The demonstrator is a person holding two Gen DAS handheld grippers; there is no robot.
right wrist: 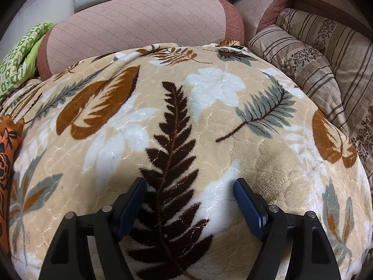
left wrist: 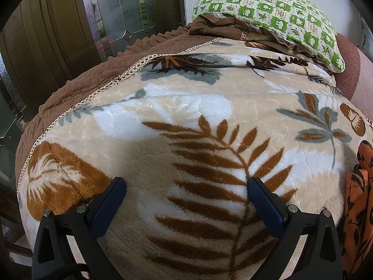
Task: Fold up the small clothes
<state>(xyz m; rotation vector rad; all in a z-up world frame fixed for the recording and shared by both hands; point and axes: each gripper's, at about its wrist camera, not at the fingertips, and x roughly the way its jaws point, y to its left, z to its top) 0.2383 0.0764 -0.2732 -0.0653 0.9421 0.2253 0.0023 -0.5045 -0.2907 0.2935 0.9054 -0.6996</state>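
Both wrist cameras look forward and steeply down along their own fingers, close above the leaf-print blanket (left wrist: 186,107). Left view faces the green pillow (left wrist: 275,23) ahead; right view faces the pink cushion (right wrist: 139,23). Shared: blanket, orange garment (left wrist: 359,210), pillow.

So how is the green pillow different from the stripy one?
The green checked pillow has bright green and white squares with little leaf pictures; the striped pillow is dull beige with brown stripes and dark flower bands. The green checked pillow lies on a brown ruffled cover; the striped pillow lies against the leaf blanket. Both look quilted.
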